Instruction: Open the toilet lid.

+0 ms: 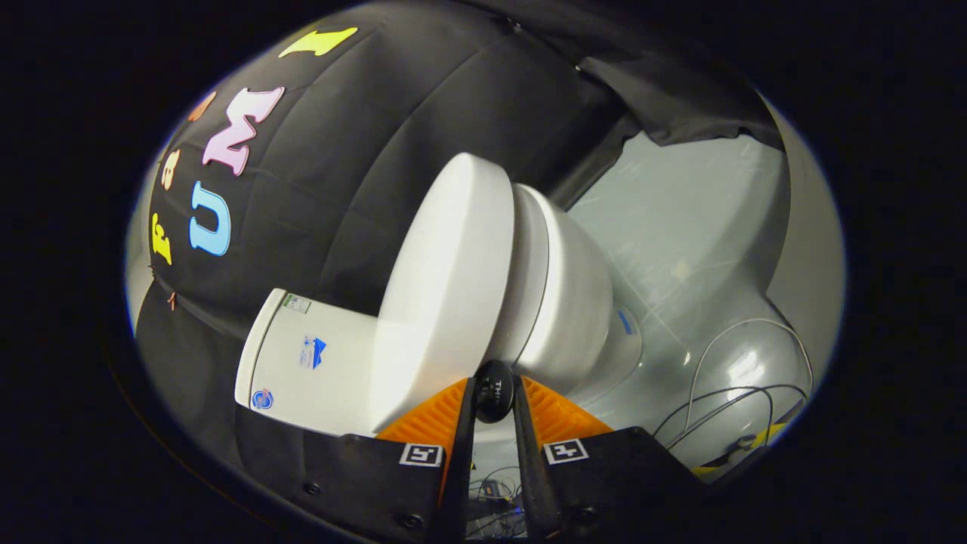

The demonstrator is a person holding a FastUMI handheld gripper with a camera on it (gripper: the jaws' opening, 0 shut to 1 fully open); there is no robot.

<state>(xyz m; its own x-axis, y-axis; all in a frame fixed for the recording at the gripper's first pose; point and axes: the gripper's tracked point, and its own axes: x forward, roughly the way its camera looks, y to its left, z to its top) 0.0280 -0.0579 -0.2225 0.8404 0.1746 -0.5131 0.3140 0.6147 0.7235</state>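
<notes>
Far left: white ceramic toilet tank [313, 363] carries small stickers, one with a blue emblem; lettering too small to read. Centre: rounded white plastic toilet lid [446, 279] lies nearly flat on the white bowl [563, 302], just beyond the fingers. Judged: lid not yet raised; whole lift remains. Gripper [495, 397] fingers almost closed on a small black oval knob [495, 391], writing unreadable; both pressing cannot be confirmed. Right: grey floor [680, 249], loose cables [725, 408].

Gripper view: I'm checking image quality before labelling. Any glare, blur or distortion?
Gripper view: fisheye bends the toilet lid and tank; glare patches on the glossy floor; the gripper, shut on a small dark knob, looks slightly soft.
</notes>
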